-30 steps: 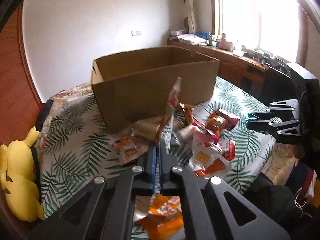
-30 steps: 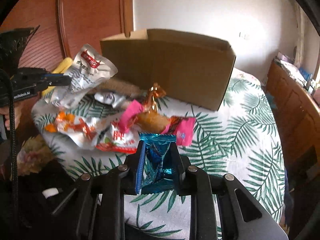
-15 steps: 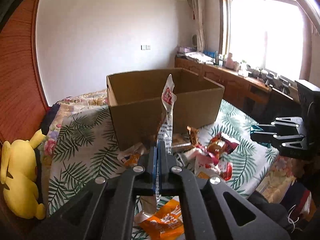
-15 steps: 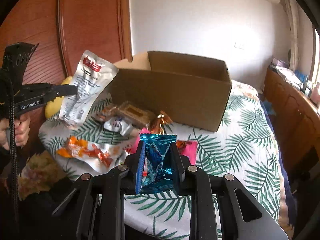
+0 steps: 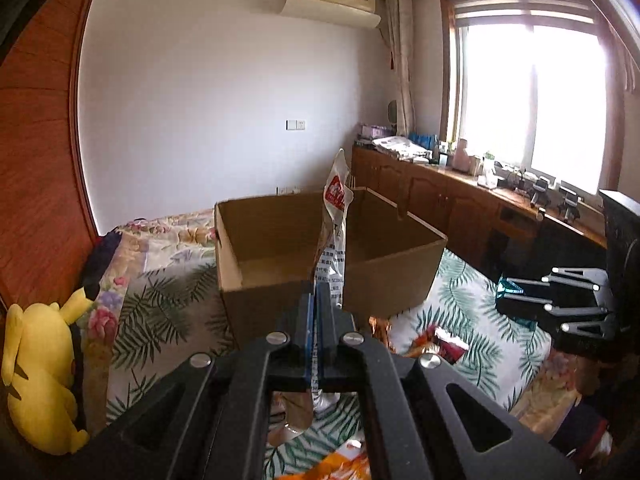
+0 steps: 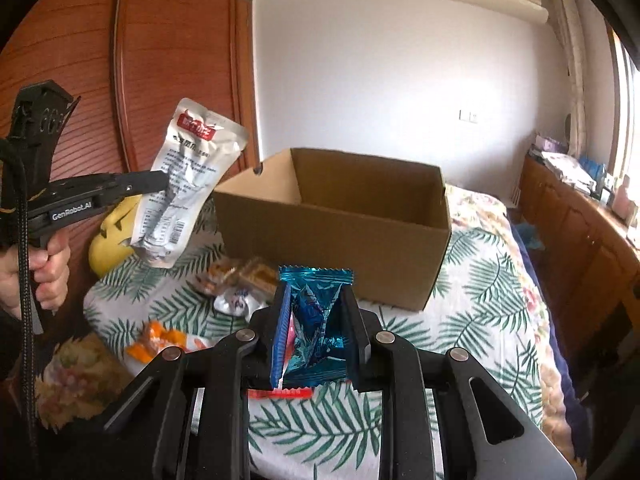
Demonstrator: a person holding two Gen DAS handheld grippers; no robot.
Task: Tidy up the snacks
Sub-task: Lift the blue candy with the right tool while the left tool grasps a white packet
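Observation:
An open brown cardboard box [image 5: 280,252] [image 6: 332,224] stands on the leaf-print cloth, and its inside looks bare. My left gripper [image 5: 317,300] [image 6: 160,180] is shut on a silver snack pouch with a red label [image 5: 335,216] [image 6: 188,184], held in the air in front of the box. A crinkled blue foil packet [image 6: 314,320] [image 5: 508,288] sits pinched in my right gripper [image 6: 316,292] [image 5: 504,296], which is shut on it and raised just short of the box's near wall. Loose snacks [image 6: 236,280] [image 5: 440,344] lie on the cloth below both grippers.
A yellow plush toy [image 5: 40,376] [image 6: 112,232] lies at the left of the bed by the wooden headboard [image 6: 168,60]. A wooden counter [image 5: 460,196] with small items runs under the window on the right. A hand [image 6: 44,272] grips the left tool's handle.
Both grippers have risen with their packets, so the box's open top and inside have come into view. The snack pile has dropped lower in both views.

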